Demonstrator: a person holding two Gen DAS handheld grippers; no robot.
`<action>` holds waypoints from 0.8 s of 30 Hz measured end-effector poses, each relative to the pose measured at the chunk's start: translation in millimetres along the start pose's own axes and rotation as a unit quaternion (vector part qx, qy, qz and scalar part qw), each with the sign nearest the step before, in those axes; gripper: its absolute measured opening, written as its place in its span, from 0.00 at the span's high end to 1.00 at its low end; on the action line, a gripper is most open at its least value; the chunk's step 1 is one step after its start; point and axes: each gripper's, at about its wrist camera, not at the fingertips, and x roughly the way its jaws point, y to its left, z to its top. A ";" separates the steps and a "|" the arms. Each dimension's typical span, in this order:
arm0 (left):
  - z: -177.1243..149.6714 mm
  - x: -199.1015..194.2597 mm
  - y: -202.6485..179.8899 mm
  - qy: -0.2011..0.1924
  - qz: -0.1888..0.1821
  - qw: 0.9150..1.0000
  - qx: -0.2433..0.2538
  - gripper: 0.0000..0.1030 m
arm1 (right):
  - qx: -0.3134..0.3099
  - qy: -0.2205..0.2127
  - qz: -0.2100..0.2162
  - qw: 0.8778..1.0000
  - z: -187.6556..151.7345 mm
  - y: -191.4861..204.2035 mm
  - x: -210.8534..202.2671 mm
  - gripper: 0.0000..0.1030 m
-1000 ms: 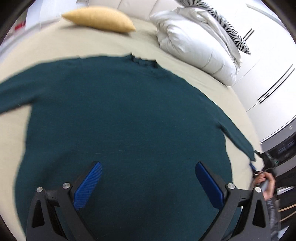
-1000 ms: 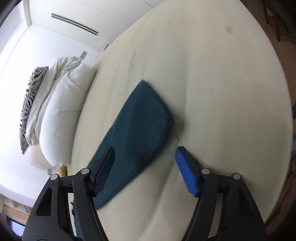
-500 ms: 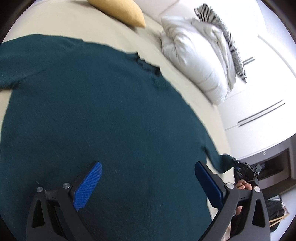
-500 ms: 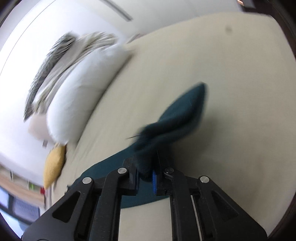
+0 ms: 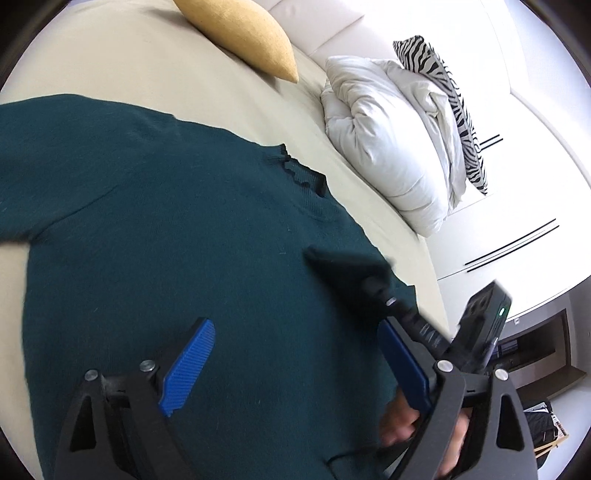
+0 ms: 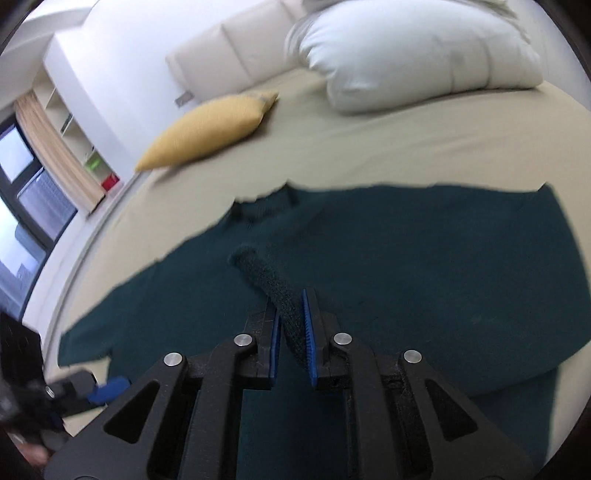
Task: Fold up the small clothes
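A dark teal sweater [image 5: 166, 221] lies flat on the beige bed, collar toward the pillows; it also shows in the right wrist view [image 6: 424, 258]. My left gripper [image 5: 295, 362] is open and empty, hovering above the sweater's body. My right gripper [image 6: 290, 332] is shut on the sweater's right sleeve cuff [image 6: 273, 288] and holds it over the sweater's body. In the left wrist view the right gripper [image 5: 376, 284] comes in from the right with the sleeve [image 5: 343, 262] folded over the chest.
A yellow cushion [image 5: 243, 33] and a white duvet bundle [image 5: 388, 147] with a zebra-print pillow [image 5: 450, 103] lie at the bed's head. White wardrobe doors [image 5: 517, 206] stand to the right. A window and shelves [image 6: 44, 155] are at the left.
My right gripper closed on the sleeve cuff and carried it from the bed's right side over the sweater's body. My left gripper stayed open and shifted slightly toward the collar.
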 end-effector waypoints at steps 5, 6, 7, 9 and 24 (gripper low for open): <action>7.8 35.1 -23.3 0.021 0.008 0.999 0.025 0.11 | 0.029 -0.007 0.040 0.999 -27.8 -20.5 -19.3 0.39; 10.9 49.3 -31.8 0.030 0.007 0.999 0.032 0.11 | 0.036 -0.019 0.047 0.998 -45.8 -23.6 -35.4 0.38; 12.3 60.4 -38.5 0.034 0.010 0.999 0.035 0.11 | 0.042 -0.026 0.057 0.997 -75.5 -23.4 -54.4 0.38; 18.7 85.8 -48.2 0.053 0.022 0.997 0.044 0.14 | 0.072 -0.031 0.078 0.994 -91.2 -41.6 -75.3 0.38; 37.9 114.1 -85.4 0.040 0.097 0.986 0.127 0.91 | 0.186 -0.088 -0.027 0.978 -81.0 -185.2 -158.6 0.38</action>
